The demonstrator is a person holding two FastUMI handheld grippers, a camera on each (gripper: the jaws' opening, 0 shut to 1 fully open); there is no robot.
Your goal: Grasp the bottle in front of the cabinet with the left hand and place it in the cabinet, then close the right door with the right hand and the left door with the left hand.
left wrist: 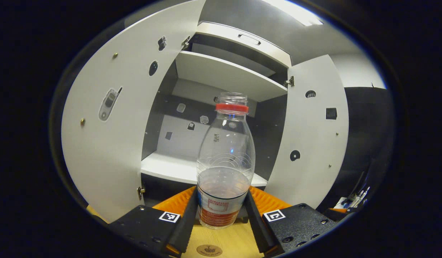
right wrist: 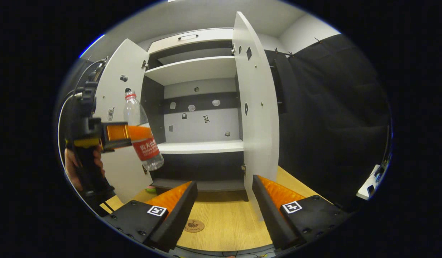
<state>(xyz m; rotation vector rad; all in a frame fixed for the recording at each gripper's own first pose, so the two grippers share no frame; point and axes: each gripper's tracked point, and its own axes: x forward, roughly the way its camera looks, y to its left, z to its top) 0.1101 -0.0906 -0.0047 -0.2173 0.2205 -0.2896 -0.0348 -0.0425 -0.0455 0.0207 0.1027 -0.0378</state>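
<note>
Wooden table [right wrist: 224,222] sits closest to you, pale and smooth, with a small round mark on it. Your left gripper [left wrist: 222,211] squeezes the bottle [left wrist: 224,168] by its lower part and holds it up off the wood, in front of the cabinet [right wrist: 201,107]. Your right gripper [right wrist: 224,204] has its fingers spread with nothing between them. Farther off, both white doors hang open, and black cloth covers the wall [right wrist: 332,118] to the side

Both views face the open cabinet [left wrist: 221,75] [right wrist: 201,68]: the left gripper view from near, the right gripper view farther back and rightward.
</note>
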